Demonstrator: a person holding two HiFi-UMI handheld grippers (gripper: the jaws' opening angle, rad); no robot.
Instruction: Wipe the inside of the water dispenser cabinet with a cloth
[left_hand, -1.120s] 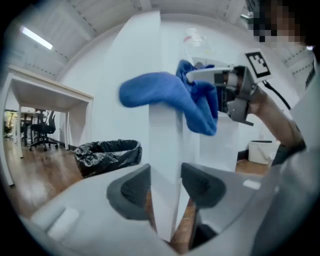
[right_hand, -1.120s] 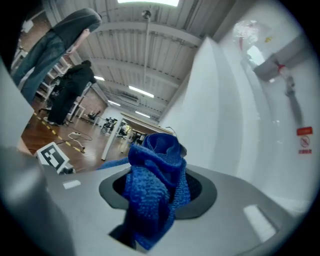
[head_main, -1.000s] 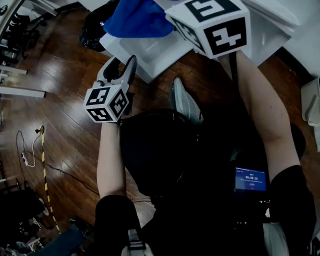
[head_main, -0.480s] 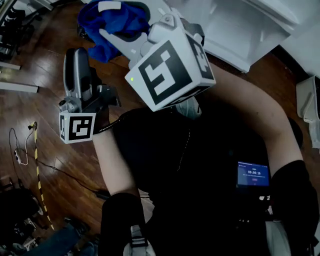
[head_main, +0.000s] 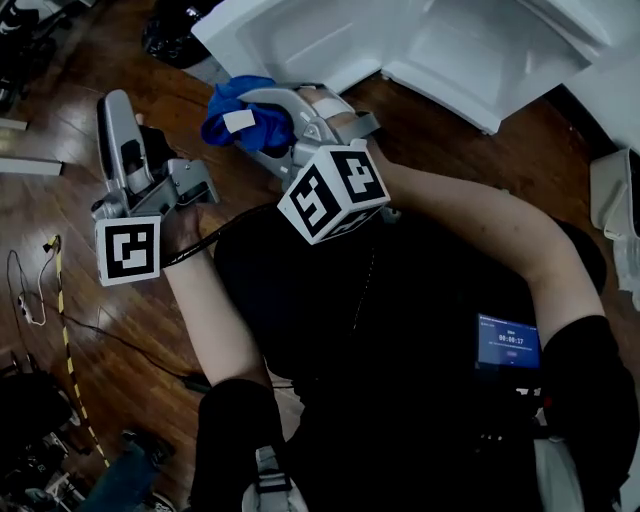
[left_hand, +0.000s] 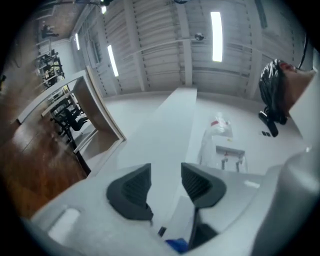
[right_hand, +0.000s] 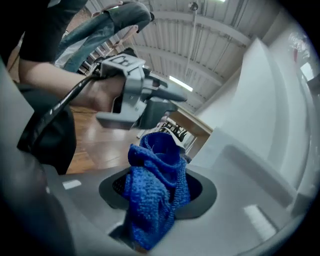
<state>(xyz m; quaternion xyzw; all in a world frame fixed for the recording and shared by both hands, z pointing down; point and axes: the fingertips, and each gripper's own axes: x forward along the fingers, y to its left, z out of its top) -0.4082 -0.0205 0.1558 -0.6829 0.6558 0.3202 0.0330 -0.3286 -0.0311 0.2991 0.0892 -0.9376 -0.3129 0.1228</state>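
Observation:
My right gripper is shut on a bunched blue cloth, held low in front of the open white cabinet and apart from it. In the right gripper view the cloth bulges up between the dark pads of the right gripper. To its left my left gripper stands upright over the wooden floor. Its jaws have just been closing; a narrow gap remains and nothing is between them. The left gripper also shows beyond the cloth.
A black bag lies beside the cabinet's left corner. Cables and a striped tape run over the wooden floor at left. A small lit screen hangs at the person's chest. A white object stands at the right edge.
The right gripper has come down and leftward, away from the cabinet, with the cloth still in it. The left gripper has shifted left and turned its jaws upward.

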